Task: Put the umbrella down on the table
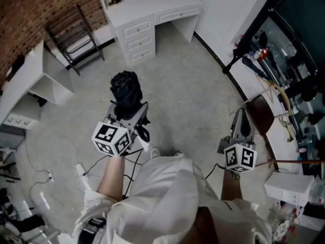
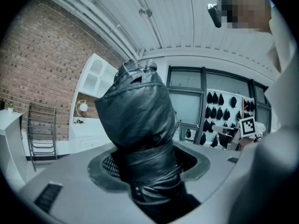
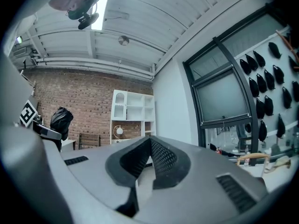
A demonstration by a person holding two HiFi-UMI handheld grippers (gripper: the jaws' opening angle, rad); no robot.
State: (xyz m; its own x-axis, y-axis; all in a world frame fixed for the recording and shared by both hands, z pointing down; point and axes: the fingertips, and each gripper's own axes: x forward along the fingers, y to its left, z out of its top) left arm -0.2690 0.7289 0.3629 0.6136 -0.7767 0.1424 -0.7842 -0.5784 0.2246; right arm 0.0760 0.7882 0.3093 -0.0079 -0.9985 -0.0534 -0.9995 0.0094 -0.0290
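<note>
The grey floor (image 1: 188, 100) lies far below both hand-held grippers. The white table (image 1: 147, 6) stands well ahead of the left hand-held gripper (image 1: 131, 120), at the far side of the floor. Nothing in either gripper touches the table.

The person stands up, and both bare arms reach forward. The left arm (image 1: 112, 174) is held out in front of the body. Its gripper points forward, about level, with its marker cube on top. The right arm (image 1: 231, 187) is held out the same way. It is off to the right and well apart from the left one.

The black umbrella (image 1: 125, 89) is folded up into a short, fat bundle. It sits between the jaws of the left hand-held gripper and sticks out past their tips, up in the air above the floor. In the left gripper view the jaws stand wide and press on the umbrella from both sides. It fills the gap between them.

The right hand-held gripper (image 1: 240, 122) points forward and level too. In the right gripper view its jaws meet at the tips and have nothing between them.
</note>
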